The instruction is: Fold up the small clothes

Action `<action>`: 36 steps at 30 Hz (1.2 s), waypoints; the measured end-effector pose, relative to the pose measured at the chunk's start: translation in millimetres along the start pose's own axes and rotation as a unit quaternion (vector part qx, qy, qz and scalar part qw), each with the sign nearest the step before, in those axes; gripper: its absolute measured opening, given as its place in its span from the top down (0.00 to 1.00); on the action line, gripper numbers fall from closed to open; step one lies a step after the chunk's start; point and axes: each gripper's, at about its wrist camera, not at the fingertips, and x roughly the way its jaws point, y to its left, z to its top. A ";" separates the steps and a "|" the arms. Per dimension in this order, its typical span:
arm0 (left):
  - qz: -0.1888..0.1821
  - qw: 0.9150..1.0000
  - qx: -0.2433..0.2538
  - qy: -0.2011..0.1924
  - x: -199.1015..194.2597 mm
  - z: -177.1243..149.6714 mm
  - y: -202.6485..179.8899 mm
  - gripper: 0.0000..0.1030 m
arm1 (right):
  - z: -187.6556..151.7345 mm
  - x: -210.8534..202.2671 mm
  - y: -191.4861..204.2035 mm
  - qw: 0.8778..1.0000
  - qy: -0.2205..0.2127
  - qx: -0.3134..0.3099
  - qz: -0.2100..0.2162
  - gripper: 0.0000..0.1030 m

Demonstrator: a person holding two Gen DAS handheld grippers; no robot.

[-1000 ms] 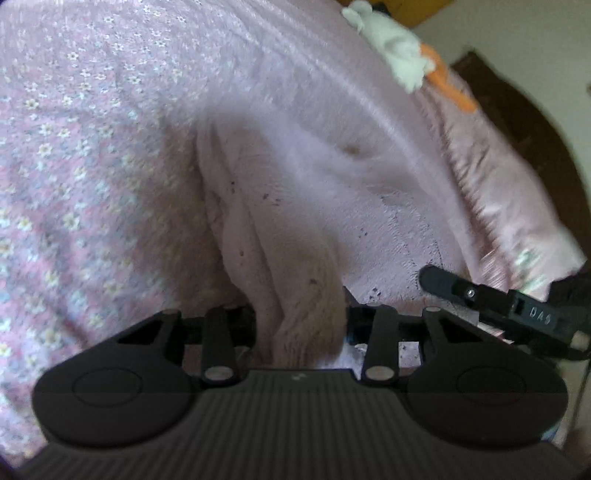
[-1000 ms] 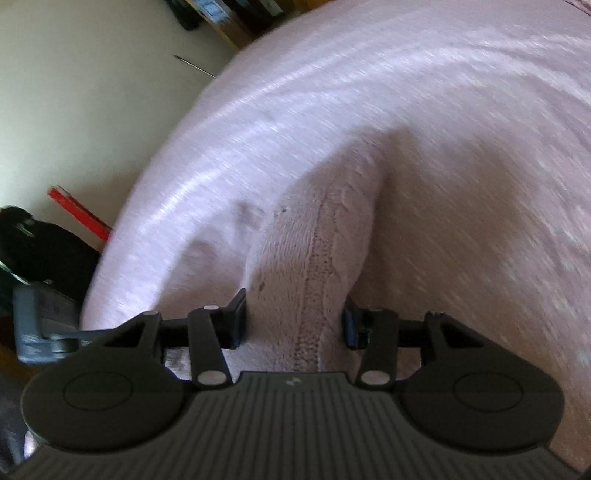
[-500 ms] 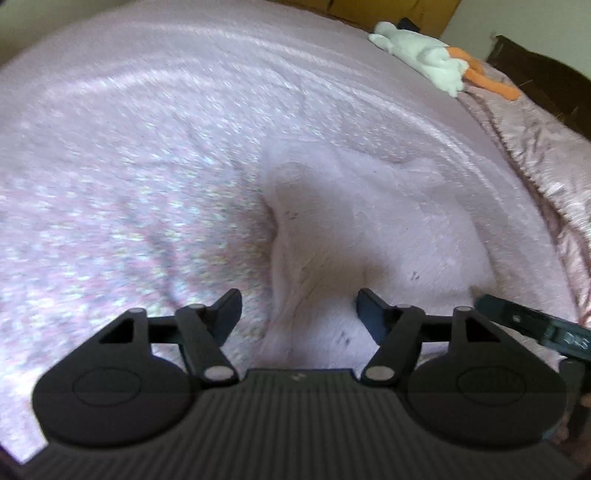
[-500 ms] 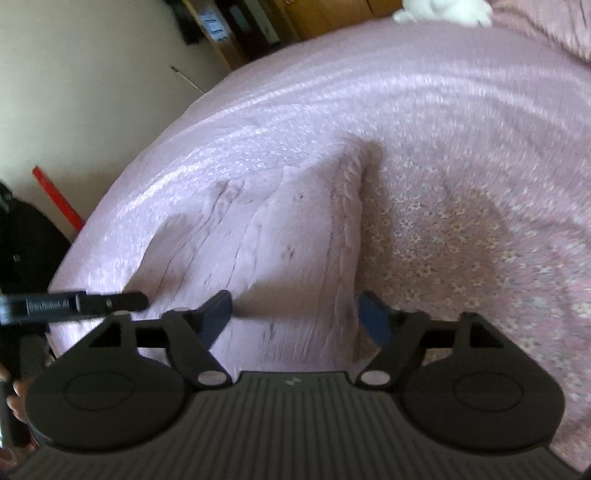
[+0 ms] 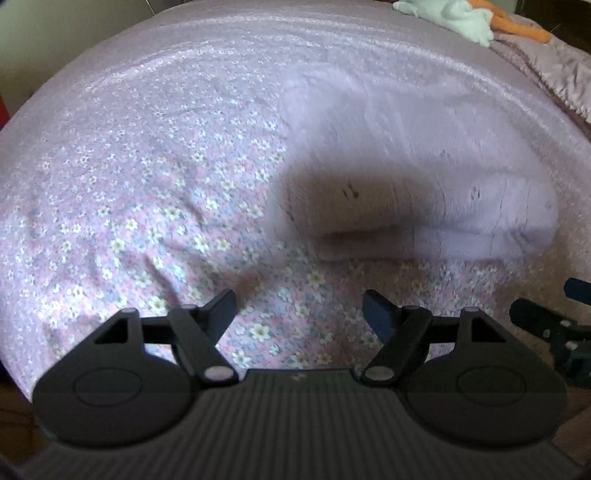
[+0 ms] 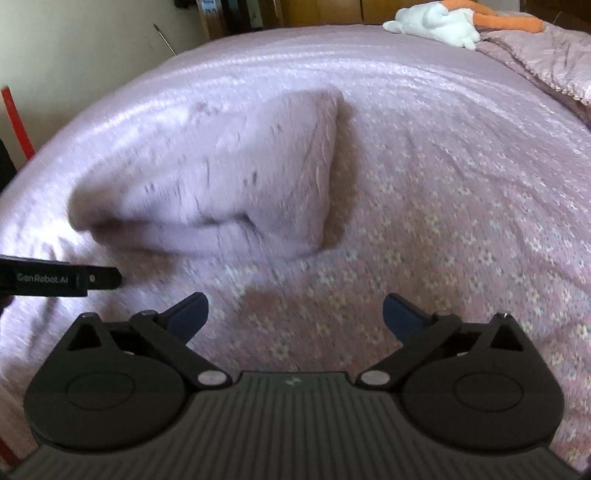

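Note:
A small pale pink knitted garment (image 5: pixel 413 177) lies folded on the floral bedspread (image 5: pixel 129 206); it also shows in the right wrist view (image 6: pixel 229 177), left of centre. My left gripper (image 5: pixel 299 308) is open, drawn back from the garment's near edge, with only bedspread between its fingers. My right gripper (image 6: pixel 295 310) is open too, short of the garment's near right corner and holding nothing. The left gripper's finger (image 6: pixel 59 282) pokes in at the left edge of the right wrist view.
A white and orange plush toy (image 6: pixel 443 22) lies at the far end of the bed. A crumpled pink quilt (image 6: pixel 546 62) is bunched at the far right. A pale wall and a red stick (image 6: pixel 14 122) stand to the left, wooden furniture (image 6: pixel 295 11) behind.
Both grippers were shut on the garment's edge a second ago. They let go, opened wide and pulled back; the garment now rests folded on the bed.

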 end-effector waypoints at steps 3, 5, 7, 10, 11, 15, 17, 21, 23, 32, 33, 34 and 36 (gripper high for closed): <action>0.016 1.000 0.010 0.003 5.8 -3.3 -7.9 0.25 | -8.0 11.0 2.9 1.000 0.011 0.000 -0.020 0.00; 0.028 0.999 0.015 -0.002 7.9 -5.8 -11.5 0.25 | -12.8 17.8 4.3 0.999 0.010 -0.002 -0.032 0.00; 0.036 0.999 0.016 -0.005 9.2 -7.3 -13.4 0.24 | -16.4 19.9 7.4 0.999 0.001 -0.010 -0.044 0.00; 0.040 0.999 0.011 -0.005 11.8 -7.2 -12.0 0.17 | -18.7 21.6 10.4 0.998 -0.004 -0.014 -0.054 0.00; 0.047 0.999 0.007 -0.003 12.9 -7.5 -11.6 0.14 | -19.2 22.0 11.1 0.998 -0.005 -0.015 -0.056 0.00; 0.047 0.999 -0.006 -0.003 16.9 -8.0 -5.5 0.07 | -21.7 21.9 11.9 0.998 -0.010 -0.018 -0.057 0.00; 0.048 0.999 -0.005 -0.003 17.3 -8.5 -4.9 0.06 | -21.4 22.9 11.6 0.998 -0.012 -0.019 -0.058 0.00; 0.048 0.999 -0.005 -0.002 18.4 -8.1 -2.4 0.06 | -21.6 23.8 11.9 0.998 -0.013 -0.020 -0.059 0.00; 0.049 0.999 -0.003 -0.004 17.5 -9.6 -4.8 0.05 | -22.2 23.1 11.2 0.998 -0.014 -0.021 -0.059 0.00; 0.050 0.999 0.000 -0.006 18.6 -10.9 -9.9 0.04 | -21.0 23.3 11.4 0.998 -0.013 -0.019 -0.060 0.00; 0.050 0.999 0.001 -0.006 18.6 -10.9 -10.2 0.04 | -20.9 23.2 11.4 0.998 -0.013 -0.018 -0.059 0.00; 0.049 0.999 0.004 -0.007 18.6 -11.0 -9.6 0.04 | -20.8 23.3 11.5 0.998 -0.013 -0.018 -0.059 0.00; 0.049 0.999 0.009 -0.009 17.7 -11.3 -9.7 0.04 | -20.9 22.9 10.7 0.998 -0.014 -0.017 -0.058 0.00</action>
